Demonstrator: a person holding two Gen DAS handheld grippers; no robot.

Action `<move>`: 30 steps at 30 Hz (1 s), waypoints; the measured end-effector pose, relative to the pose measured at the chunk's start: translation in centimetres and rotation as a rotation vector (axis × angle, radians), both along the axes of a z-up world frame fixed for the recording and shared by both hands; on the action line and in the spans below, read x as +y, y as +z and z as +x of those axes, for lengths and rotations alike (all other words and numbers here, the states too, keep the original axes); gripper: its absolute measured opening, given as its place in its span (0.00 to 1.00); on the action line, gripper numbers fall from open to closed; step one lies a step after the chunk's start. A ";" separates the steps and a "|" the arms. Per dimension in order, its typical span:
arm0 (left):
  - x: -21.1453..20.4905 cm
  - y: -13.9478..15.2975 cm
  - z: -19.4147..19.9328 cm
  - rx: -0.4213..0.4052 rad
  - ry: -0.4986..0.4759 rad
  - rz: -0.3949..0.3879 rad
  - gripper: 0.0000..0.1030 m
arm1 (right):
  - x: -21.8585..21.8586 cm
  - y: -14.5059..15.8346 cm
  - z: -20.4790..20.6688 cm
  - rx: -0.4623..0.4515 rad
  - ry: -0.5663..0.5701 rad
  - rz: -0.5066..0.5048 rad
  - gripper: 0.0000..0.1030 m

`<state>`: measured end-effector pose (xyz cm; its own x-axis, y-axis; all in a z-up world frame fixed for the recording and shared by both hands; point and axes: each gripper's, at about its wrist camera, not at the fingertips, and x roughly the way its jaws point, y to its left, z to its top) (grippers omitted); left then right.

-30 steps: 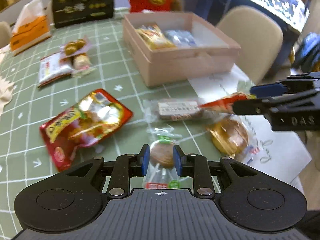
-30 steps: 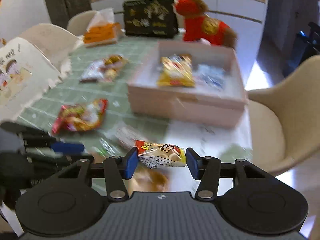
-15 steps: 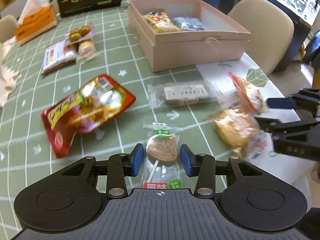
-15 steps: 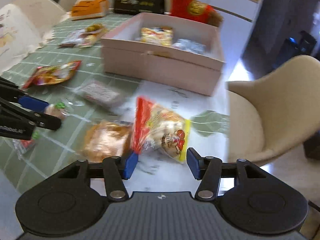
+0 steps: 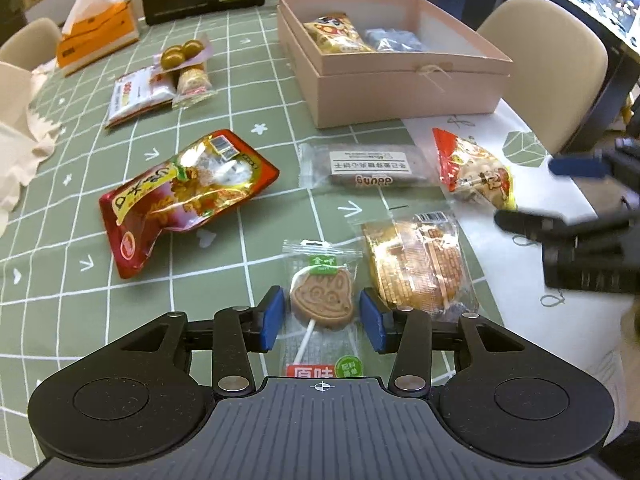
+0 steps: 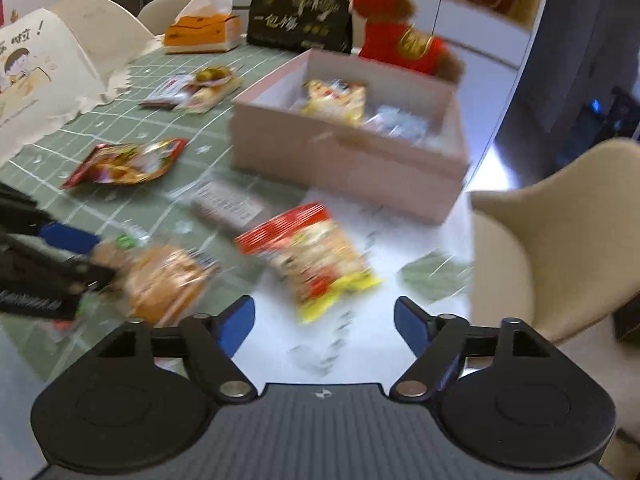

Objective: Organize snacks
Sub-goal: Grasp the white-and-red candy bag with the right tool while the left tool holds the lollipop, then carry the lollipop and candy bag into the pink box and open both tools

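While the left tongs [image 5: 323,317] straddle the wrapped lollipop [image 5: 322,295] lying on the green worktop [image 5: 60,240], their jaws, just opened a little, stand clear of the wrapper on both sides. The right tongs [image 6: 324,320], jaws just opened wide, hold nothing; the red-and-yellow snack bag [image 6: 316,256] lies on the worktop ahead of them, near the pink box [image 6: 348,164], beside the round cake pack [image 6: 164,280].
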<state>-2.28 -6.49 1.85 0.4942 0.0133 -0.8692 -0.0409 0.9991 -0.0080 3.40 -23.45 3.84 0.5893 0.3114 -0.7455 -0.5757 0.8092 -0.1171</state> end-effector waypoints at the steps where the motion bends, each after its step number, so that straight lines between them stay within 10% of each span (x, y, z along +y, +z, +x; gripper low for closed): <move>1: 0.2 0.0 -0.1 -0.003 0.005 -0.013 0.45 | 0.0 -0.2 0.6 0.008 0.028 0.000 0.81; 7: 2.3 0.3 -0.8 -0.009 0.077 -0.119 0.44 | 1.1 -1.4 3.7 0.089 0.099 0.043 0.81; 23: 2.7 0.4 -0.5 -0.012 0.082 -0.115 0.44 | 2.8 -1.9 4.9 0.170 0.076 0.085 0.84; 30: 2.8 0.3 -0.5 -0.022 0.077 -0.124 0.44 | 0.9 -0.3 3.7 0.230 0.075 0.179 0.50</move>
<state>-2.82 -3.66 2.16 0.5152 -0.0549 -0.8553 -0.1157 0.9843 -0.1329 7.13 -22.59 3.53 0.3819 0.4859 -0.7862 -0.6294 0.7596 0.1638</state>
